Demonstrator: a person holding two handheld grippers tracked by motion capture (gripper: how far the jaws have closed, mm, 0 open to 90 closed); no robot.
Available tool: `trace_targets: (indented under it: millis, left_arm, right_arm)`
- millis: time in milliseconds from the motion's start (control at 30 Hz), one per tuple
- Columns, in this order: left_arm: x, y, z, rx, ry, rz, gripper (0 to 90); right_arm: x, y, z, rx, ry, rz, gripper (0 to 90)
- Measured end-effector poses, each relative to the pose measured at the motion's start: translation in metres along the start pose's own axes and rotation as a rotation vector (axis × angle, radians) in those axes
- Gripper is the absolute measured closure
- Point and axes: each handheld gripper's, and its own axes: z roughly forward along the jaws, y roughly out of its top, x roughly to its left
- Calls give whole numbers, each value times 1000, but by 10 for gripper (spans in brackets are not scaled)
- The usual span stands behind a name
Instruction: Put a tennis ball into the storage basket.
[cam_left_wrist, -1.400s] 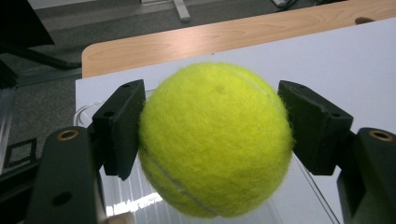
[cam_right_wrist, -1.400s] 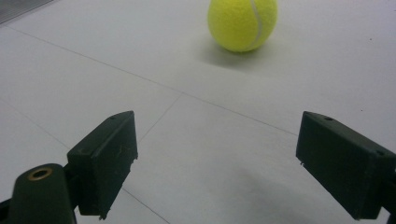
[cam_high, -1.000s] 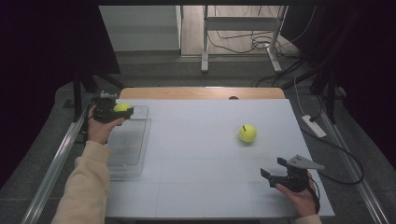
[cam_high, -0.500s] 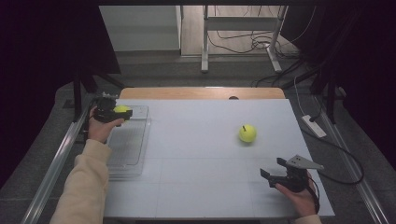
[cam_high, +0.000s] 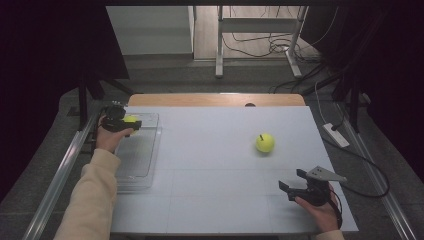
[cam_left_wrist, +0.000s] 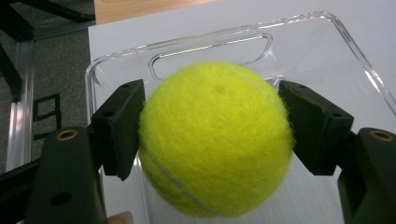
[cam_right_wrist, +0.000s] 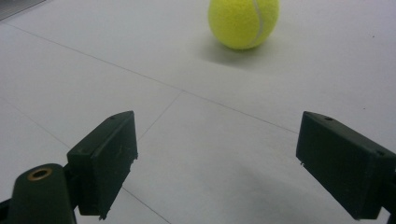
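Clear tray (cam_left_wrist: 345, 42) rim rings the left gripper's (cam_left_wrist: 215, 140) tennis ball (cam_left_wrist: 215, 135).

Cream sleeve (cam_high: 87, 200) on the left forearm, long and loose. Left gripper (cam_left_wrist: 212, 140): matte black, blocky pads (a brass-ringed hole on each arm). Right gripper (cam_high: 295, 184) is black too, topped by a grey three-cornered plate (cam_high: 325, 174), dark cable (cam_high: 336, 205) looping past the wrist.

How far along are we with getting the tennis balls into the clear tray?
Nothing lies in the clear tray yet. The left claw holds one tennis ball just above it. The second ball sits on the table, ahead of the open right claw.
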Motion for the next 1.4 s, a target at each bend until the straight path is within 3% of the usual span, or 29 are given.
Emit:
trace_targets:
  millis: [400, 633, 833, 1000, 1267, 1400]
  left_arm:
    - [-1, -1, 8, 38, 30, 20, 275]
    - [-4, 0, 6, 26, 33, 31, 273]
    - [-5, -1, 10, 39, 60, 42, 266]
    - [-9, 1, 2, 1, 75, 29, 162]
    - [-16, 1, -15, -70, -8, 34, 149]
    - [-16, -5, -23, -106, -66, 12, 151]
  right_arm:
    - [-1, 0, -1, -1, 1, 1, 121]
    - [-1, 0, 0, 2, 1, -2, 121]
    - [-1, -1, 1, 5, 3, -5, 121]
    - [0, -1, 0, 4, 4, -5, 120]
    - [0, -1, -1, 3, 2, -5, 120]
    - [0, -1, 0, 4, 4, -4, 120]
